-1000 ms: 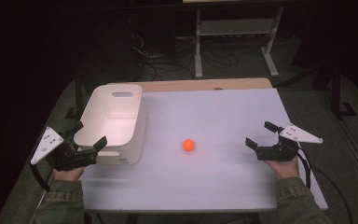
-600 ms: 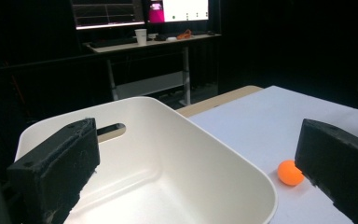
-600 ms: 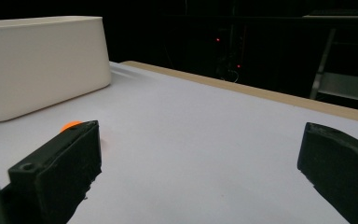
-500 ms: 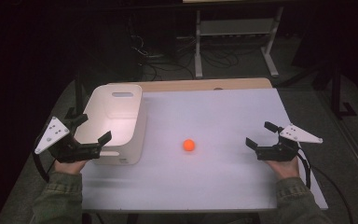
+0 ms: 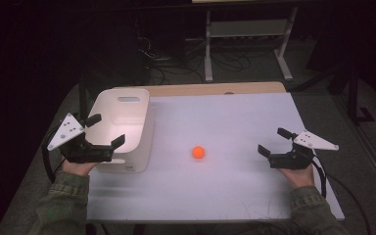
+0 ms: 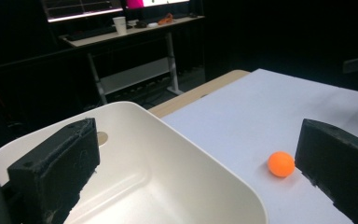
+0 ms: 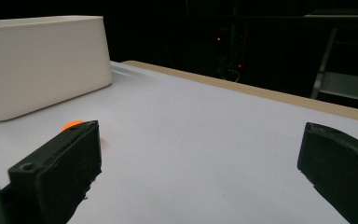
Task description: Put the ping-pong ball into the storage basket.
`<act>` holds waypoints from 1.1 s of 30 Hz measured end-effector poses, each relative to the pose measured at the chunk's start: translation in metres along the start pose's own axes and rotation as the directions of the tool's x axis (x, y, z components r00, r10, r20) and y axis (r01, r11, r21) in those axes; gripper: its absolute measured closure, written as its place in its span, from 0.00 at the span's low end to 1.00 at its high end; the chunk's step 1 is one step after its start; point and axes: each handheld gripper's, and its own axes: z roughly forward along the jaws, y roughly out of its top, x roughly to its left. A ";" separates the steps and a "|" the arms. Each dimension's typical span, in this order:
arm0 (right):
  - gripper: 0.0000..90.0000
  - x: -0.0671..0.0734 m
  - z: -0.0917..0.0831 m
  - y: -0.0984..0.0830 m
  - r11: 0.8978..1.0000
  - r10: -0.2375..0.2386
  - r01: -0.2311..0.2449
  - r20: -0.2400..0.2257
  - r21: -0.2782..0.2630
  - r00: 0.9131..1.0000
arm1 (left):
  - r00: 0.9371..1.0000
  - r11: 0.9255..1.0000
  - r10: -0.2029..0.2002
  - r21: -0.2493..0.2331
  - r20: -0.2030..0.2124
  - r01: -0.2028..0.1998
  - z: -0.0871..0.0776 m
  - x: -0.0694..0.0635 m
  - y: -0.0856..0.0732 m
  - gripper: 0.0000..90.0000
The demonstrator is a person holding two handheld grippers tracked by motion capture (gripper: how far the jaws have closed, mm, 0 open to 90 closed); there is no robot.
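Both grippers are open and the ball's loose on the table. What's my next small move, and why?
Probably slide the right gripper left toward the orange ball. The ball lies bare on the table beside the white bin, and the left gripper hovers open over the bin, not the ball.

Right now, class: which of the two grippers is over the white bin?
The left gripper. Its open jaws hang over the bin's near end, while the right gripper, also open, sits above bare table, right of the ball.
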 end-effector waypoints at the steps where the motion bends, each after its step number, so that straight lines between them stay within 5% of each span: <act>1: 0.00 0.000 0.000 0.000 1.000 -0.001 0.001 0.000 0.000 1.000 | 1.000 1.000 0.004 0.006 0.004 -0.004 0.001 0.000 0.001 0.00; 20: 0.00 0.000 0.000 0.000 1.000 -0.002 0.002 -0.003 -0.002 1.000 | 0.996 0.997 0.048 0.049 0.077 -0.052 0.024 -0.005 0.025 0.00; 33: 0.00 0.000 -0.001 0.000 1.000 0.001 -0.001 -0.006 -0.005 1.000 | 0.986 0.991 0.091 0.087 0.141 -0.104 0.046 -0.014 0.038 0.00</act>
